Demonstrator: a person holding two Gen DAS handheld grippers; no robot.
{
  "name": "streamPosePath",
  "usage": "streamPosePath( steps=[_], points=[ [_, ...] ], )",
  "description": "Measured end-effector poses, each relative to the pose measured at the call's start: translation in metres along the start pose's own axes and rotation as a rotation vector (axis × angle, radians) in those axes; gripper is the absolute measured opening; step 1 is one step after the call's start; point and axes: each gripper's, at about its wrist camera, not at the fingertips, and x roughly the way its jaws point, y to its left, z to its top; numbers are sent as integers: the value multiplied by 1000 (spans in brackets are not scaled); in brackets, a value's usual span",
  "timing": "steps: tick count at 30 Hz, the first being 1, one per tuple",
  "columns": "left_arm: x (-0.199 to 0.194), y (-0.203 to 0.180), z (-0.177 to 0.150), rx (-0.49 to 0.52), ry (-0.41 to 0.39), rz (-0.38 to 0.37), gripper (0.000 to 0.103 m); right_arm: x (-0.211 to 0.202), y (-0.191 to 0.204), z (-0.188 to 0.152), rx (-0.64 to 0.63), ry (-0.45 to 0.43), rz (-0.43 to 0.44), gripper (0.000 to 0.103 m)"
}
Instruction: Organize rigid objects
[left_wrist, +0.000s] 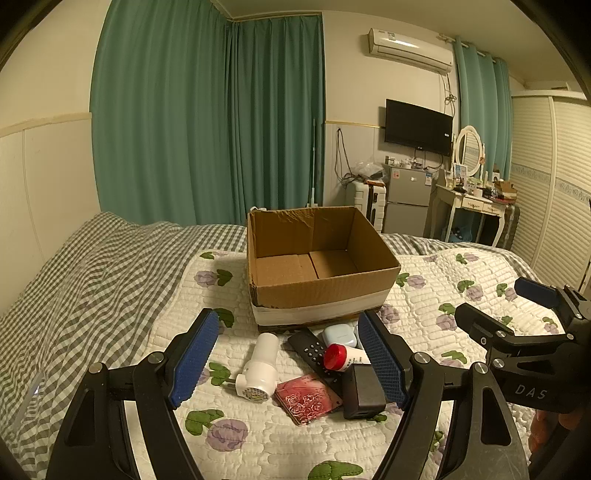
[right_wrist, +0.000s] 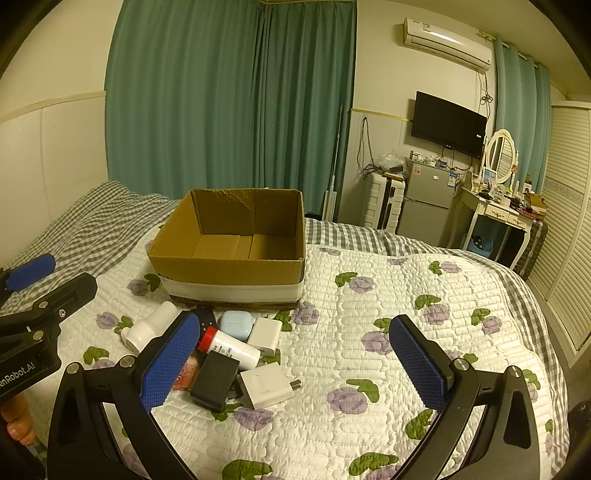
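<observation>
left wrist view: left gripper (left_wrist: 291, 363) spread wide, holding nothing, above the pile just in front of the empty cardboard box (left_wrist: 319, 291).
pile: white fan (left_wrist: 260, 365), remote (left_wrist: 312, 349), red-capped bottle (left_wrist: 345, 358), black block (left_wrist: 362, 391) touching or overlapping.
right wrist view: right gripper (right_wrist: 295, 365) wide, empty; white charger (right_wrist: 266, 386) nearest its gap.
risk: closing on crowded items may pinch two or roll the bottle.

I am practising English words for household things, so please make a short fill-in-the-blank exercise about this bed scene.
1. The open brown cardboard box on the quilt holds ____ objects.
2. The white cylindrical bottle has a cap coloured ____.
3. The flat card with embossed roses is coloured ____.
4. The left gripper and the right gripper both have their jaws ____.

Missing words: no; red; red; open
</observation>
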Motion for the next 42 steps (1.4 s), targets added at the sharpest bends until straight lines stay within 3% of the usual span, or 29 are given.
streamPosePath(
  steps=[42],
  points=[
    [8, 11, 4, -5, 10, 31, 81, 13, 5, 2, -5, 29, 16, 103]
  ],
)
